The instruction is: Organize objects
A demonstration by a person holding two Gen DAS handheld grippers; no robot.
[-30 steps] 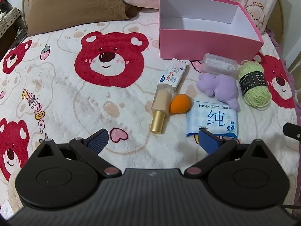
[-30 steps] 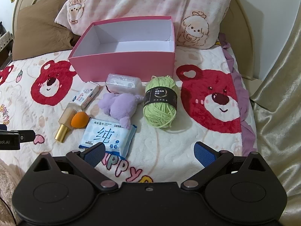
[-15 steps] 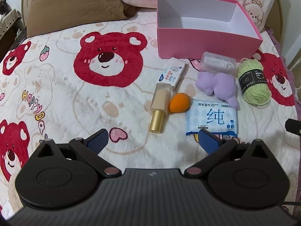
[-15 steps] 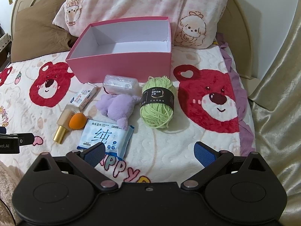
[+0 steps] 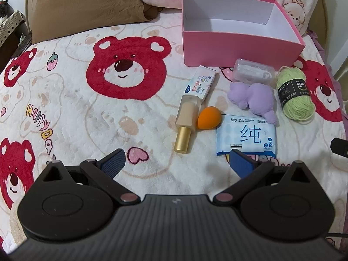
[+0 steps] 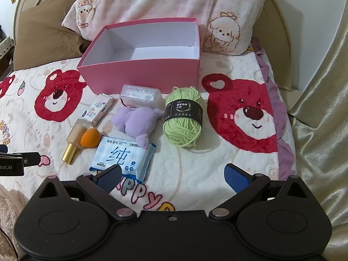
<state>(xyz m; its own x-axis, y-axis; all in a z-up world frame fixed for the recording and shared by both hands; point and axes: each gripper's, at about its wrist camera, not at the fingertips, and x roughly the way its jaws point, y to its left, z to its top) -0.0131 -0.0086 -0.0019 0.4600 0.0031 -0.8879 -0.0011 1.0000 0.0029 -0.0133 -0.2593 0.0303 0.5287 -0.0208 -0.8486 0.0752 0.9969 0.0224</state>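
Note:
An empty pink box stands on the bed near the pillows. In front of it lie a clear plastic case, a small white carton, a beige bottle with a gold cap, an orange sponge, a purple plush, a blue wipes pack and a green yarn ball. My left gripper is open just short of the bottle and wipes. My right gripper is open, near the wipes pack's corner.
A bear-print blanket covers the bed. A brown pillow and a pink pillow lean at the headboard. A shiny curtain hangs on the right. The left gripper's body shows at the right view's left edge.
Both views have crept slightly forward and the items sit a little lower left in the right wrist view. Nothing was grasped; both grippers stay open.

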